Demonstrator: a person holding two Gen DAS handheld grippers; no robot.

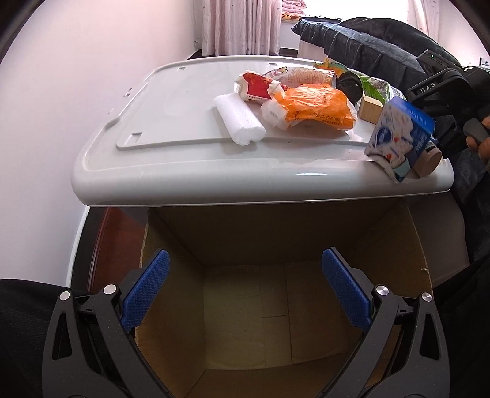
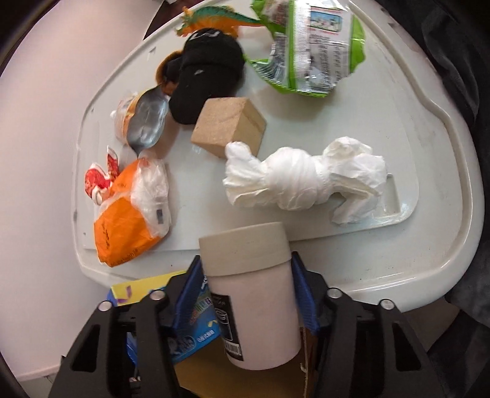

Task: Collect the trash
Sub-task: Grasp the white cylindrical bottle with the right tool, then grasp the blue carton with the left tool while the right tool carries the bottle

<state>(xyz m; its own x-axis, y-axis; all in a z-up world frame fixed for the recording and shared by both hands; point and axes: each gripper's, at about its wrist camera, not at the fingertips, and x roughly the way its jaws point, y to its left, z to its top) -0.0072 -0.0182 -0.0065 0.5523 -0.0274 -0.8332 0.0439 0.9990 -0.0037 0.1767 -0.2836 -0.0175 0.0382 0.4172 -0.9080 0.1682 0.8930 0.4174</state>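
Left wrist view: my left hand-held gripper (image 1: 245,286) is released, jaws wide apart, nothing between them. It hangs over an open cardboard box (image 1: 251,321), looking into it; I see only bare cardboard inside. Just beyond the box is the white table (image 1: 183,171). On it: a white foam roll (image 1: 239,118), a red-and-white wrapper (image 1: 256,86) behind it, an orange plastic bag (image 1: 315,107) beside that, a wooden block (image 1: 370,108) further right. A blue-and-white carton (image 1: 401,137) is tilted at the table's near right edge, with a beige cup (image 1: 428,160) right behind it. My right hand-held gripper's body (image 1: 444,88) shows at the far right.

Right wrist view: my right hand-held gripper (image 2: 246,272) is clenched on the beige cup (image 2: 254,290); the blue pads (image 2: 301,290) press both sides below its lid. The blue carton (image 2: 196,330) sits against the left finger, partly hidden. Cup is over the table's near edge (image 2: 398,284), box edge (image 2: 214,376) visible below. Trash on the table ahead: crumpled white tissue (image 2: 303,180), orange bag (image 2: 128,226), red wrapper (image 2: 98,180), foil-lined wrapper (image 2: 144,122), green snack bag (image 2: 309,46). Also a wooden block (image 2: 228,125), a black cap (image 2: 208,73), a toy dinosaur (image 2: 214,21)
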